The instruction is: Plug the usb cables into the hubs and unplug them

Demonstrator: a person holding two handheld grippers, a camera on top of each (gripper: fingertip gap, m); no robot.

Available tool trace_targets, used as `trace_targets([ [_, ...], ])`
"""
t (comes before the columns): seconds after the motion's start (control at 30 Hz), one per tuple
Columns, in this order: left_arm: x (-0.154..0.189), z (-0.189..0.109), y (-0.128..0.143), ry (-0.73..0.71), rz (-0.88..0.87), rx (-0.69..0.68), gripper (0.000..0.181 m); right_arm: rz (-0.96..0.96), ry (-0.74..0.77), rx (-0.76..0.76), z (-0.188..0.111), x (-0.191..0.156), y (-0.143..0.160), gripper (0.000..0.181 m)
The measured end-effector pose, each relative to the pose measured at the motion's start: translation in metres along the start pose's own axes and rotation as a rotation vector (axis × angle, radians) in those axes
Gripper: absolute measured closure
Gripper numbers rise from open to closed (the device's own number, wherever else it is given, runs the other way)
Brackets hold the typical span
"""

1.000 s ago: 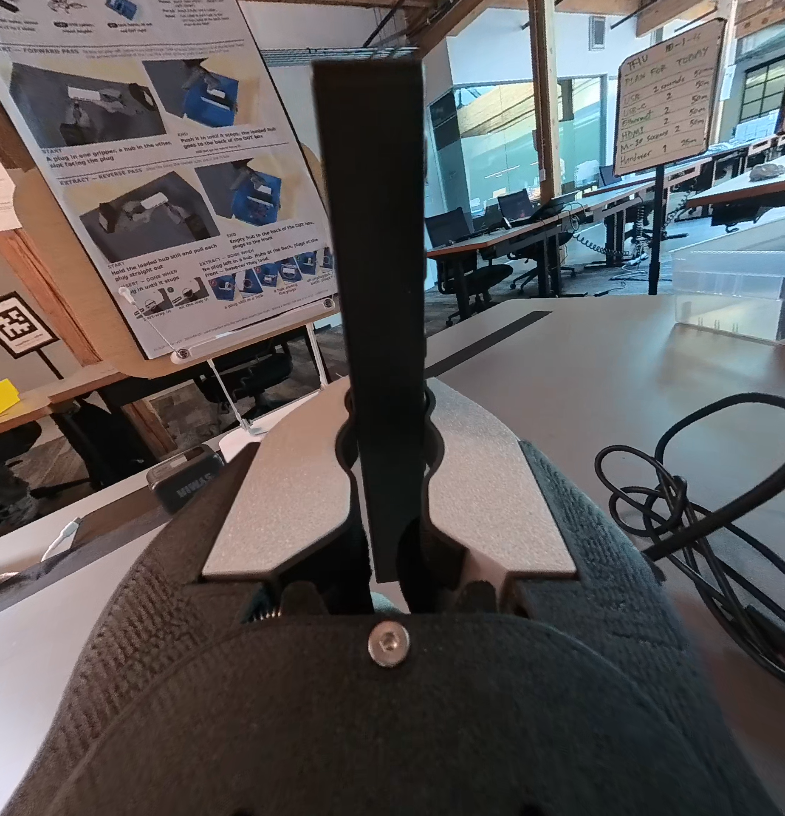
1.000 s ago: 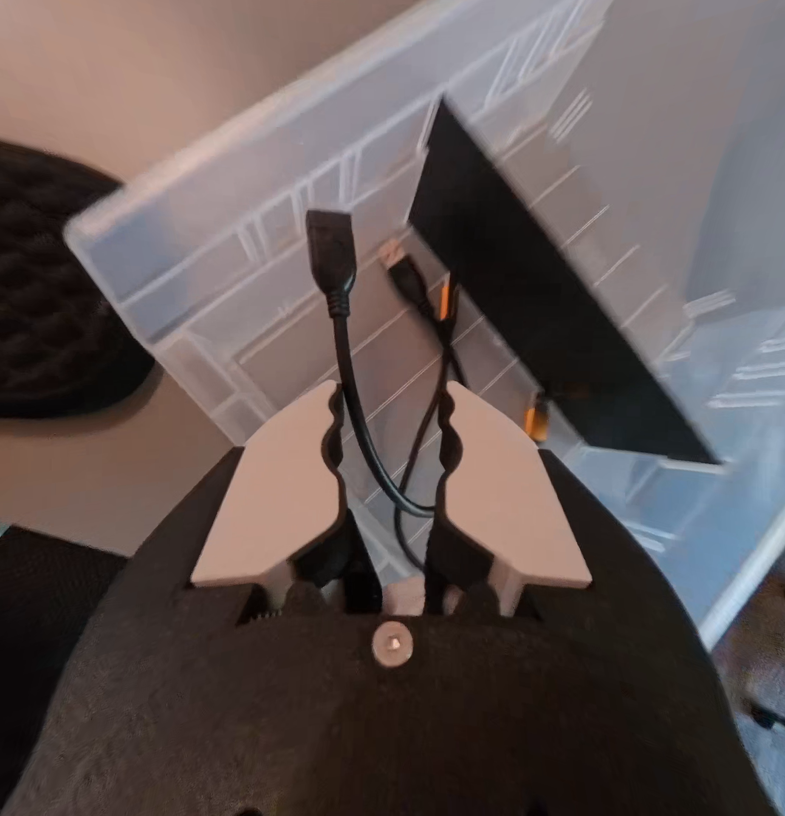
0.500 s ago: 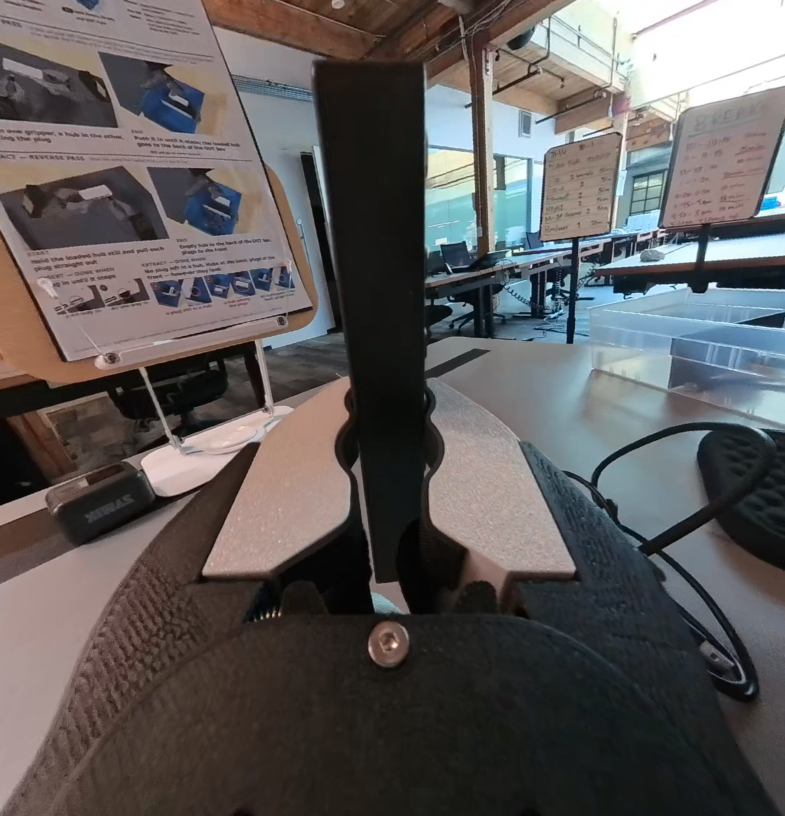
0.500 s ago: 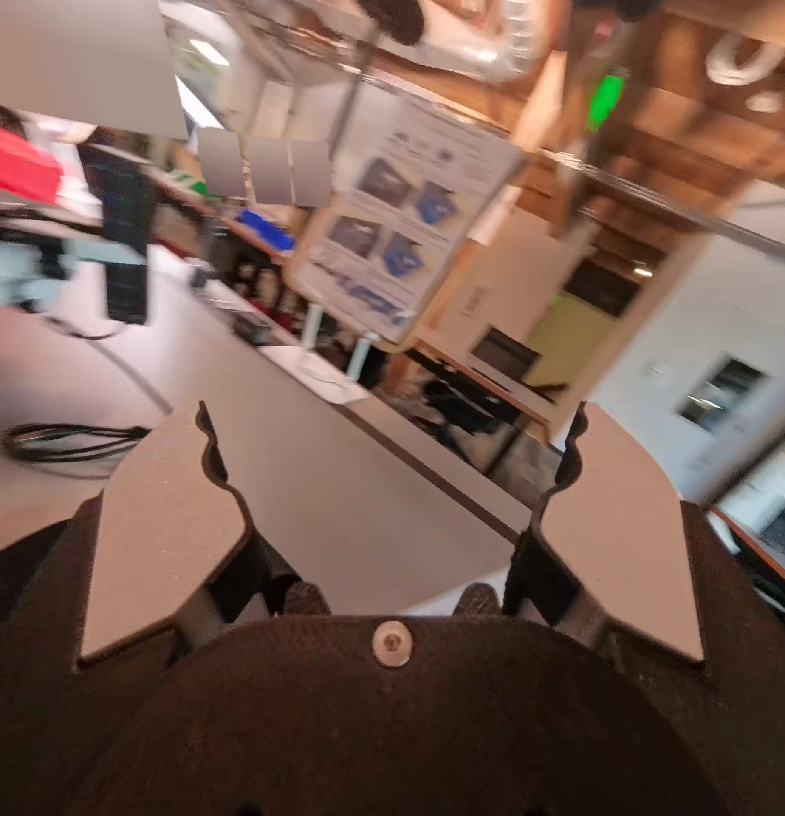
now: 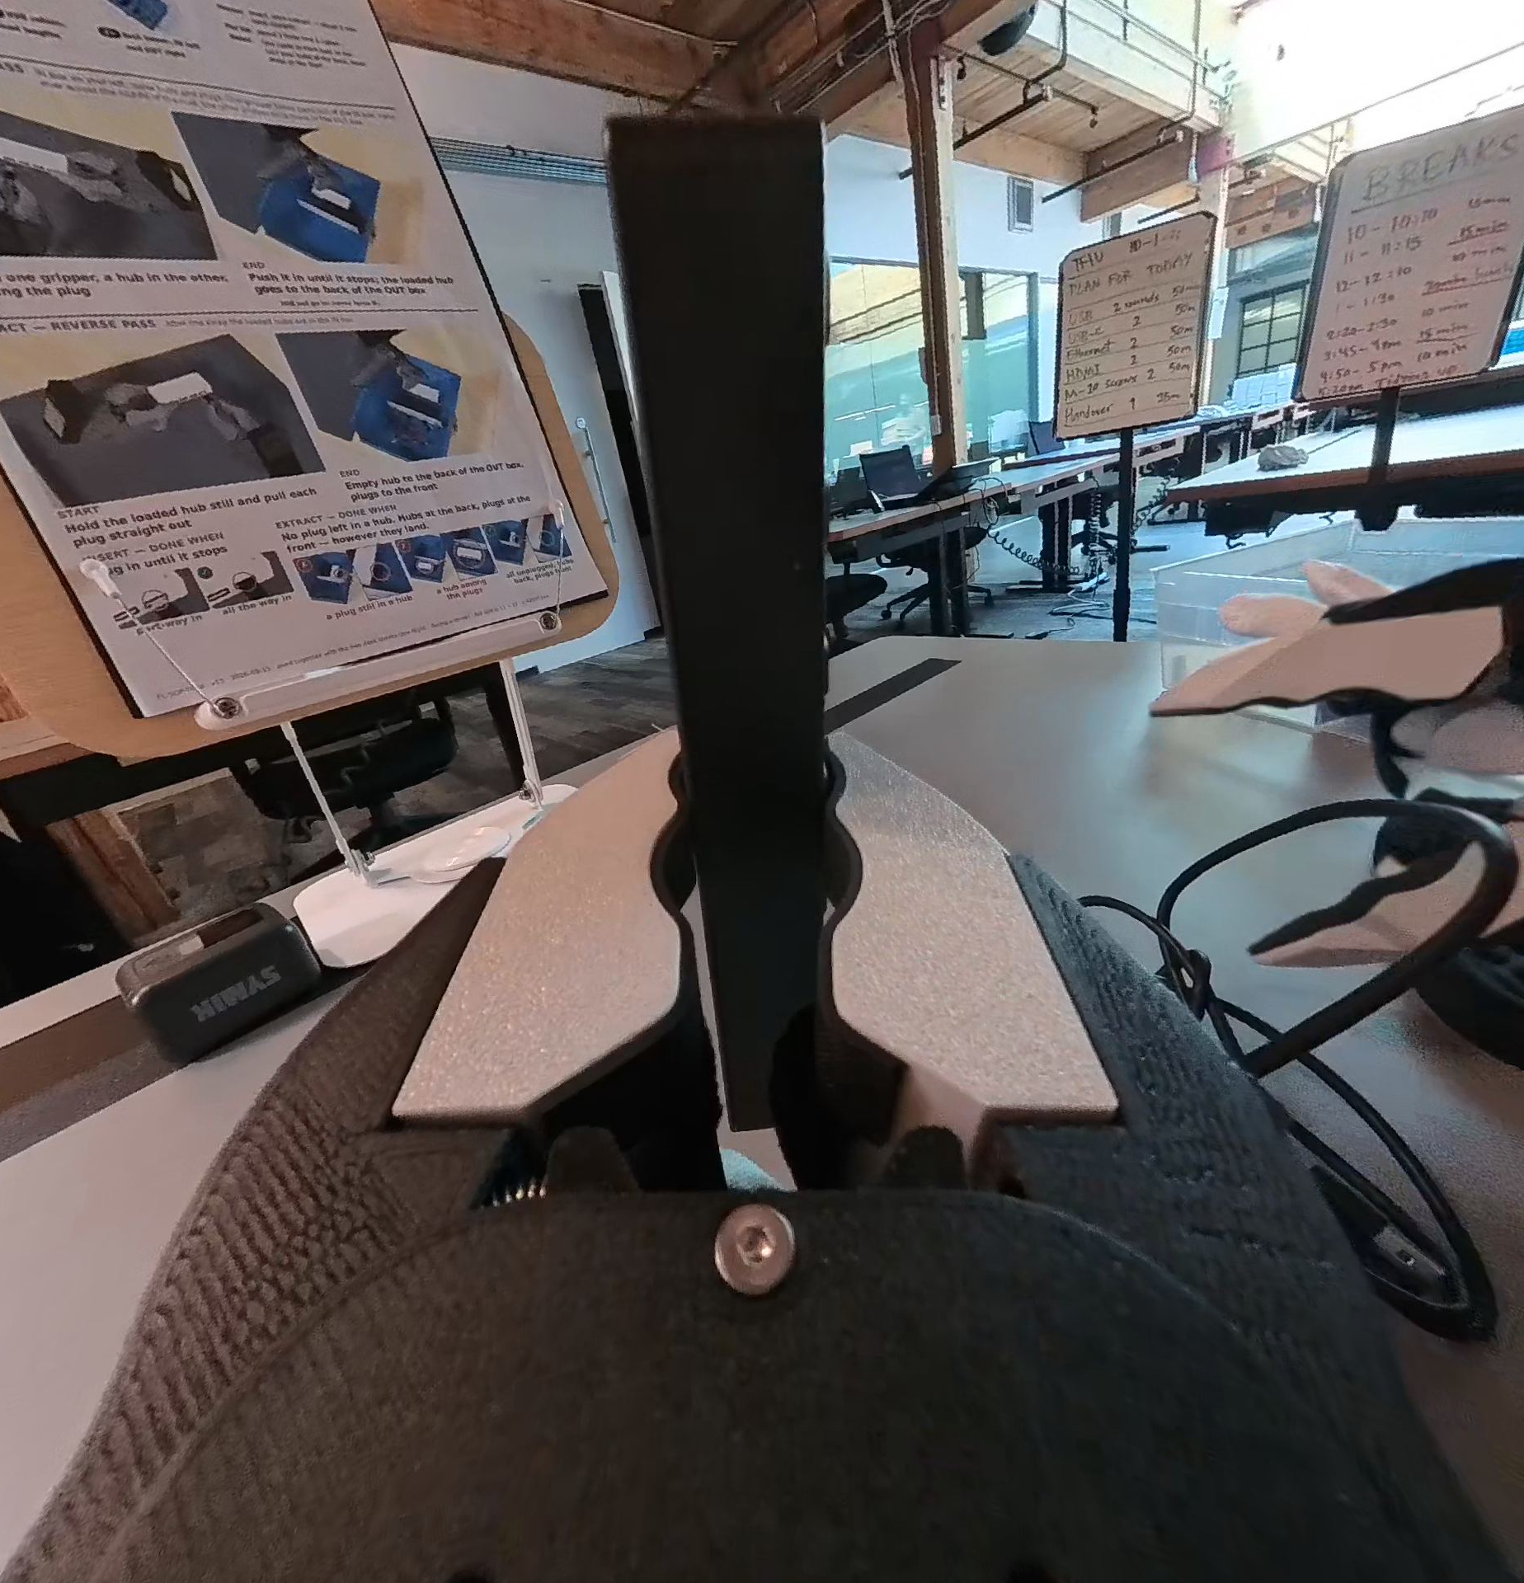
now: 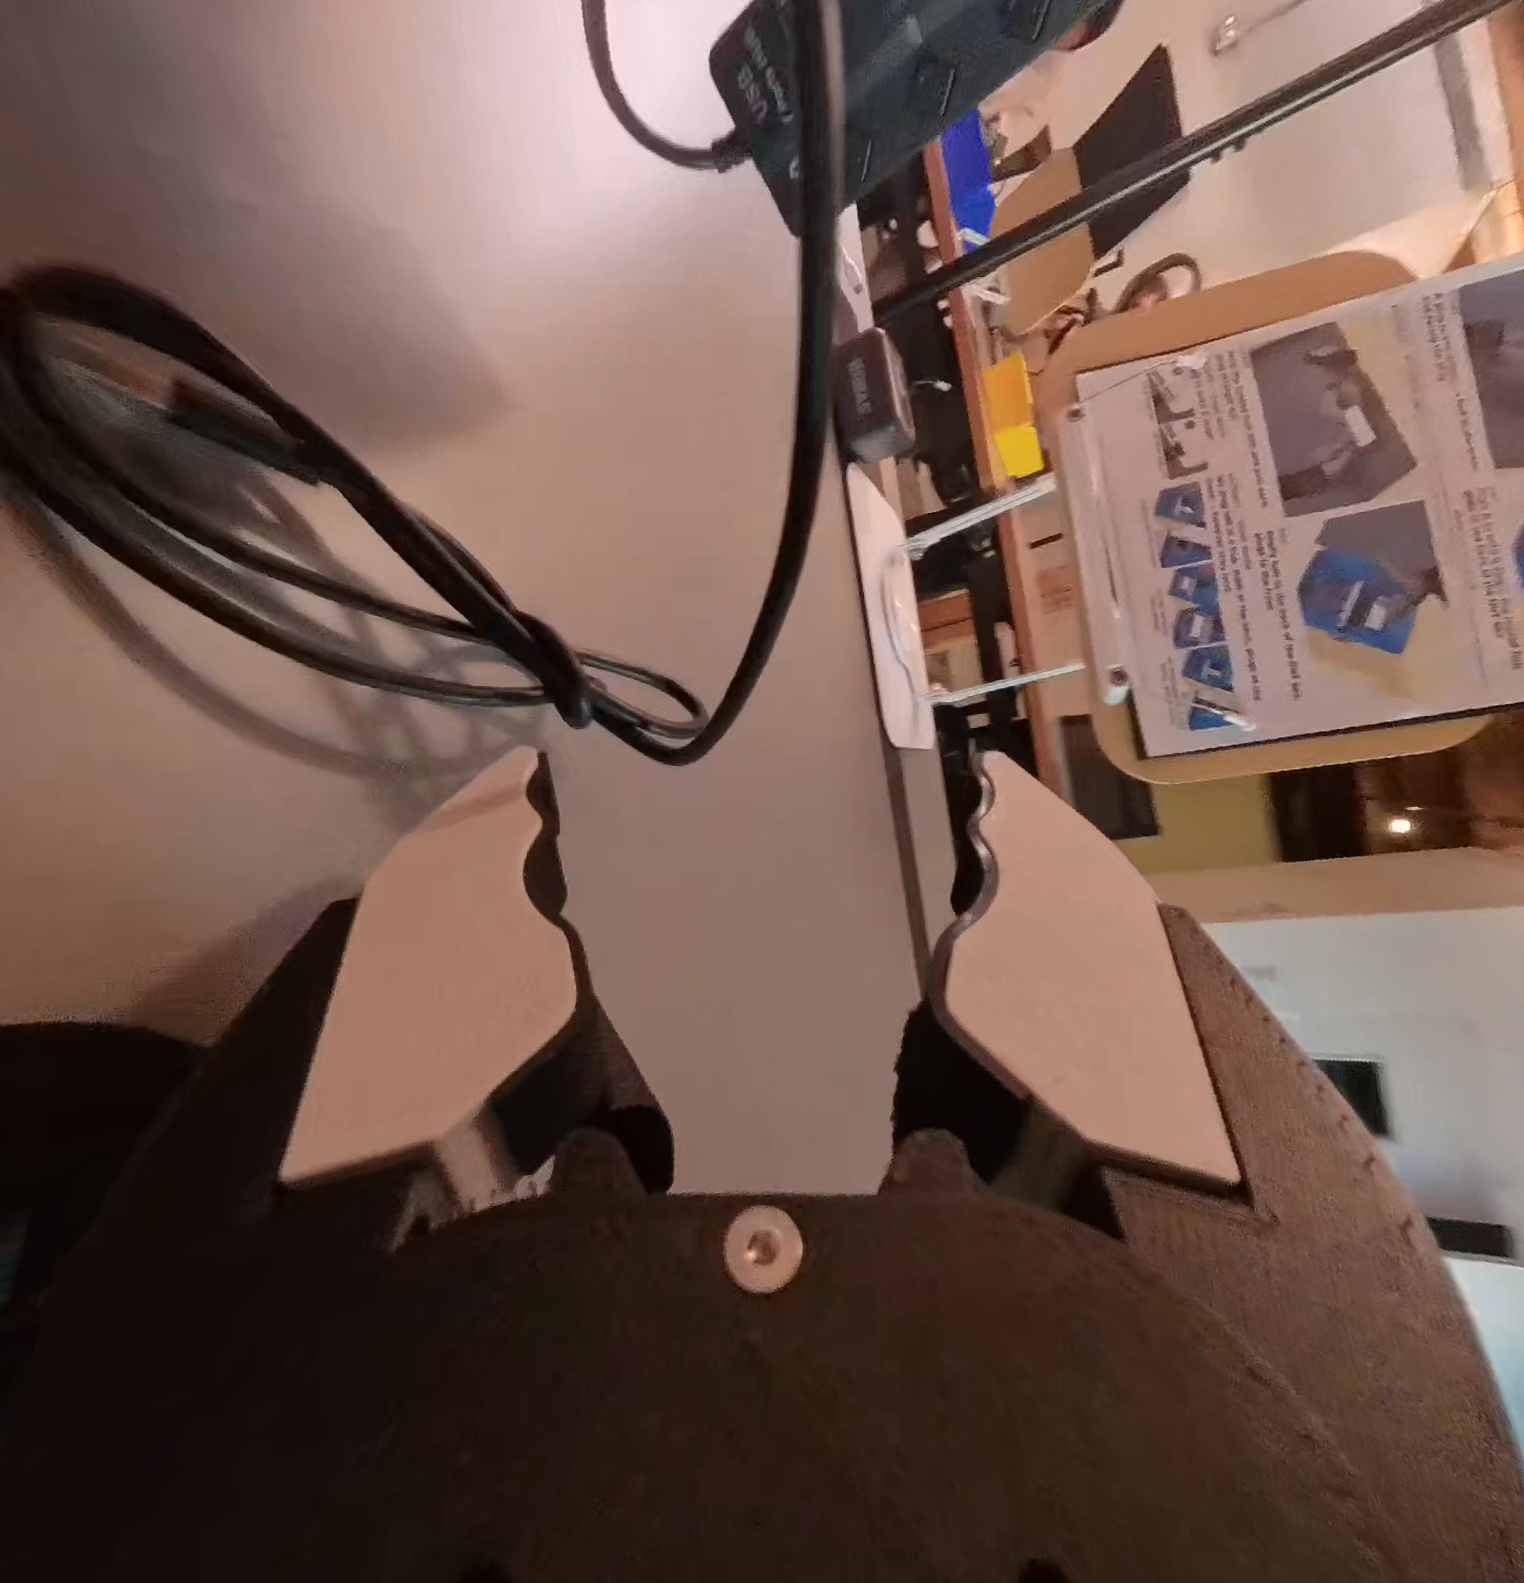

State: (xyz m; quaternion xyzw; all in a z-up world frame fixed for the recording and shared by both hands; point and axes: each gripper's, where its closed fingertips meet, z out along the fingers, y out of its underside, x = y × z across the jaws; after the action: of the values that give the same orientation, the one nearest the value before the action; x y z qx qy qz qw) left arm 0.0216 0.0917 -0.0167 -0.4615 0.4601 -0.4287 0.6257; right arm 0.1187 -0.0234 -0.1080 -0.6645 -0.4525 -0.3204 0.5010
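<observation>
My left gripper (image 5: pixel 754 771) is shut on a slim black hub (image 5: pixel 724 428) that stands upright between its fingers. In the right wrist view the hub (image 6: pixel 896 77) shows at the top, with its own black cable (image 6: pixel 797 428) hanging down to the table. A coiled, tied black usb cable (image 6: pixel 227 514) lies on the grey table (image 6: pixel 699 985); it also shows in the left wrist view (image 5: pixel 1341 985). My right gripper (image 6: pixel 759 771) is open and empty, rolled on its side, just short of the cable's tied end. It shows at the right of the left wrist view (image 5: pixel 1204 827).
An instruction sheet on a stand (image 5: pixel 253 385) and a small grey box (image 5: pixel 219 976) sit at the table's far edge. A clear plastic bin (image 5: pixel 1255 591) stands behind the right gripper. A black pad (image 5: pixel 1495 1019) lies at the right. Two whiteboards (image 5: pixel 1131 334) stand beyond. The left gripper's tips are roughly 20 centimetres from the right gripper's.
My right gripper let go of a cable in the clear bin, opened wide, swung out and now points sideways at the coiled cable. My left gripper kept the hub and turned slightly.
</observation>
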Motion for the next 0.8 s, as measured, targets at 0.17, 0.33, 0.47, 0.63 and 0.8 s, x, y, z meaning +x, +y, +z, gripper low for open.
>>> trace_targets([
  [0.17, 0.002, 0.005, 0.012, 0.013, -0.026, -0.037, 0.156, -0.227, 0.081, -0.013, 0.012, 0.002, 0.0, 0.084],
  [0.33, 0.005, 0.009, 0.025, 0.027, -0.033, -0.093, 0.156, -0.54, 0.082, 0.024, 0.028, 0.006, -0.004, 0.082],
  [0.47, 0.005, 0.009, 0.025, 0.028, -0.033, -0.093, 0.156, -0.693, 0.076, 0.079, 0.044, 0.013, 0.008, 0.084],
  [0.63, 0.001, 0.008, 0.025, 0.02, -0.052, -0.093, 0.156, -0.236, -0.123, 0.184, 0.065, 0.019, 0.026, 0.088],
  [0.8, 0.001, 0.008, 0.026, 0.022, -0.054, -0.097, 0.156, 0.154, -0.319, 0.325, 0.08, 0.007, 0.006, 0.081],
])
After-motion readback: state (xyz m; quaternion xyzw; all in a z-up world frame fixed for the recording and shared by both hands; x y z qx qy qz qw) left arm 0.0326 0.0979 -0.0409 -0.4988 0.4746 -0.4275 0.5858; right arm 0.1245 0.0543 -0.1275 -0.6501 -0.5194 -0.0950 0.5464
